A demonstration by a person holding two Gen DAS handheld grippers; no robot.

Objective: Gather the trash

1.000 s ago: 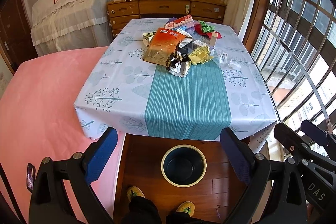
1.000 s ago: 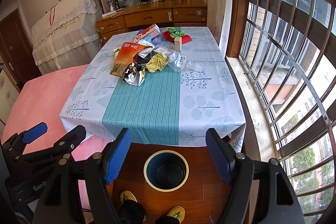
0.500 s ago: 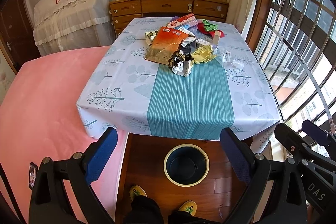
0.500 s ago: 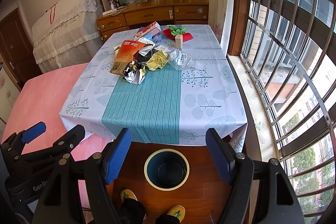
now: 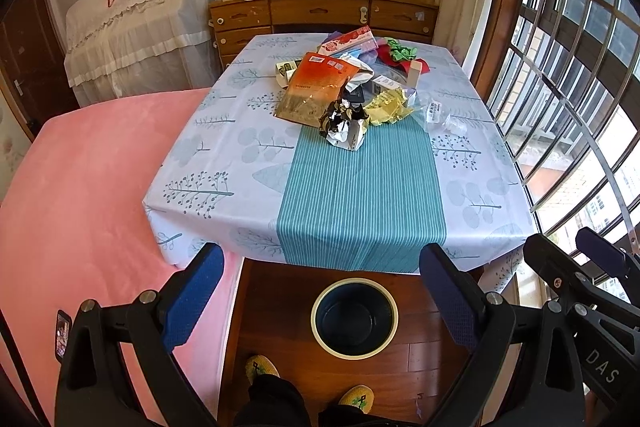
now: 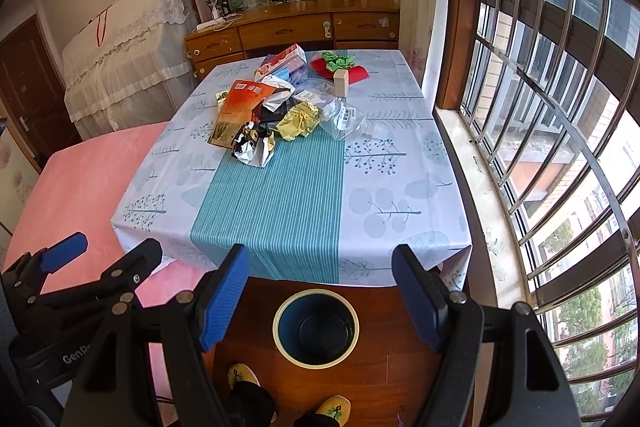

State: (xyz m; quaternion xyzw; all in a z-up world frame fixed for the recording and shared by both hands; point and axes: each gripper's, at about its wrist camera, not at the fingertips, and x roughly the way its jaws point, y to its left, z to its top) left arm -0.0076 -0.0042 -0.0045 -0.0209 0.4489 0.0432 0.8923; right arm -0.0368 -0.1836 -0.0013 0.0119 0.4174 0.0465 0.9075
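A heap of trash lies at the far middle of the table (image 5: 224,195): an orange pouch (image 5: 316,89), a crumpled foil wrapper (image 5: 346,125), a yellow wrapper (image 5: 388,107), clear plastic (image 5: 438,113) and a red-and-green bundle (image 5: 398,53). The same foil wrapper (image 6: 254,145) and orange pouch (image 6: 240,107) show in the right wrist view. A dark blue bin (image 5: 354,317) with a cream rim stands empty on the floor below the table's near edge. My left gripper (image 5: 320,279) and right gripper (image 6: 320,277) both hang open and empty above the bin (image 6: 316,327), well short of the trash.
A pink bed (image 5: 80,187) borders the table on the left. A barred window (image 6: 560,107) runs along the right. A wooden dresser (image 5: 320,15) and bookshelves stand behind the table. The person's yellow slippers (image 5: 356,397) rest on the wood floor by the bin.
The left wrist view has shifted slightly, so the table and bin sit a little lower in its picture. The right gripper has kept still. Both grippers stay open.
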